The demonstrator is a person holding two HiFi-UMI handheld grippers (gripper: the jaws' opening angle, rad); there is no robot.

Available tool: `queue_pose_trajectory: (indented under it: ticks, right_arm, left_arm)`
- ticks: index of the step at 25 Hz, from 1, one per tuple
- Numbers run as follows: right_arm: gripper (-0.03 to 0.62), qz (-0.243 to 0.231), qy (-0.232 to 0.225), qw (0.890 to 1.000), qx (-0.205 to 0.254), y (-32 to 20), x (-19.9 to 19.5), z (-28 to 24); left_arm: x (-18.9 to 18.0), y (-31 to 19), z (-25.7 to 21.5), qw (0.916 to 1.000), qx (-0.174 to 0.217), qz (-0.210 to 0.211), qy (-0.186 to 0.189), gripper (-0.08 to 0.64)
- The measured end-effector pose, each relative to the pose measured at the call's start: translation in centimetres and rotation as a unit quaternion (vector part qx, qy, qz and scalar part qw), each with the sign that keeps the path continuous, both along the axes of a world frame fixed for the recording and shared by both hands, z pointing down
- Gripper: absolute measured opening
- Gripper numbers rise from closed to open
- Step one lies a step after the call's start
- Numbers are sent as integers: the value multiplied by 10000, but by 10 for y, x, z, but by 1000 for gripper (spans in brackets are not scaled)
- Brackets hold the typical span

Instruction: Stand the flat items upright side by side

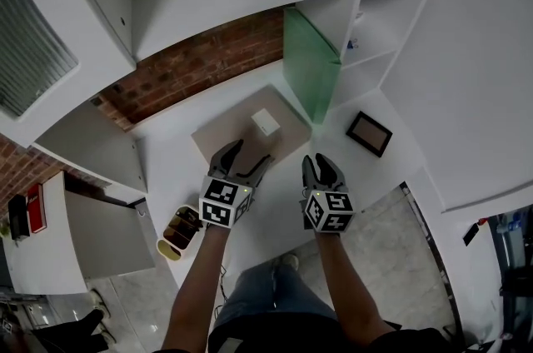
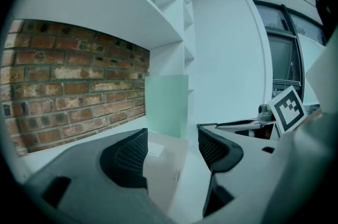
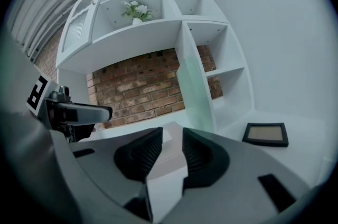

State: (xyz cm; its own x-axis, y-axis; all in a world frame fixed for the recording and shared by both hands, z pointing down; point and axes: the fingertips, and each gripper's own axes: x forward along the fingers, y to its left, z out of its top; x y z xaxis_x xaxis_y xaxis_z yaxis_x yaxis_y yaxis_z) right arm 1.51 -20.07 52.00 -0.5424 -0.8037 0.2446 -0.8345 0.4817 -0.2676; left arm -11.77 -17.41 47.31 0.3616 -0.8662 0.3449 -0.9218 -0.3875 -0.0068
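Left tool (image 1: pixel 250 156) and right tool (image 1: pixel 319 163) stand parted near one flat board (image 1: pixel 233 126), one upright green panel (image 1: pixel 308 68), one frame (image 1: pixel 369 133).

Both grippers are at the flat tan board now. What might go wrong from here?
The tan board lies flat on the desk. The left gripper is open at its near edge, and a grip on that thin edge may slip or shove the board toward the brick wall.
Swung upright, the board could knock the green panel standing by its far corner.
The right gripper, open and empty, may brush the picture frame lying to its right.
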Motion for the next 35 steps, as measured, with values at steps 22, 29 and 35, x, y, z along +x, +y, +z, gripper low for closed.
queue_pose_trajectory:
  ticks: [22,29,35]
  right_arm:
    - [218,410,-140,9939,-1017,-17,-67,31]
    - [256,816,-269,9836,-1583,-24,-71,54]
    - [262,938,-253,9746,-2019,-22,-83,78]
  left_arm:
    - [-79,-80,58,9896,-1263,543,-423,295]
    - [-106,-115,90,9821,-1597,673,-737,305]
    - [-120,-132,126,9694,-1982,1001,-1042,307]
